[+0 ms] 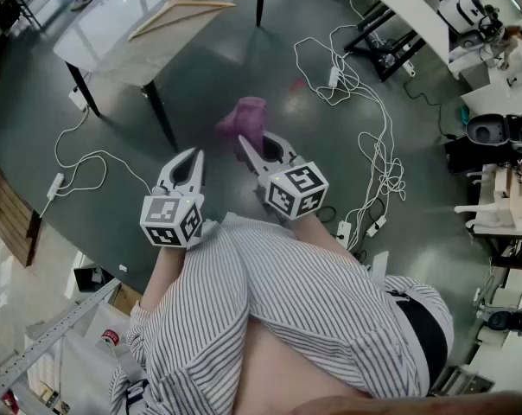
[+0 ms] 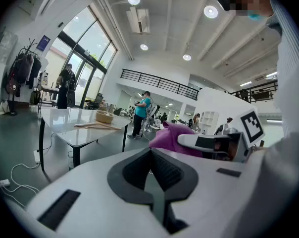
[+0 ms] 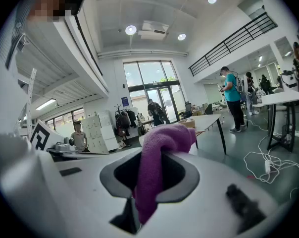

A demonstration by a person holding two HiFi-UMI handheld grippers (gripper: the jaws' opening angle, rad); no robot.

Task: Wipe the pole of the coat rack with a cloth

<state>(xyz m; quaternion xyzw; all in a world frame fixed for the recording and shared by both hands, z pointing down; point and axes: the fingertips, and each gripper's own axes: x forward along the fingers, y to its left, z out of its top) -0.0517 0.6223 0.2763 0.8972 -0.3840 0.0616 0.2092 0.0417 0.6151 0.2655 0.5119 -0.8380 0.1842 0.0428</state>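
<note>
The step in hand looks like carrying the cloth (image 3: pixel 158 148) to the coat rack (image 2: pixel 22 58). The rack stands far beyond the table (image 2: pixel 73 130) and is hung with coats (image 2: pixel 13 81), so its pole is hard to make out; no wiping has begun. To do this well, I would walk round the table rather than reach across it. I would also watch the loose cables (image 1: pixel 365 119) on the floor (image 1: pixel 226 67) beside the table, and arrive with a good fold of cloth ahead of the tips, so that fabric and not plastic meets the pole. The right tongs (image 1: pixel 254 145) are clamped narrowly on the cloth: a strip of it runs down between the jaws, and a bunched wad bulges out in front, toward the table. The left tongs (image 1: pixel 192 156) are closed to a slit with nothing between them and touch nothing. They are held beside the right ones, short of the table. They could steady the rack once there, since a loaded rack may rock under a firm wipe.
</note>
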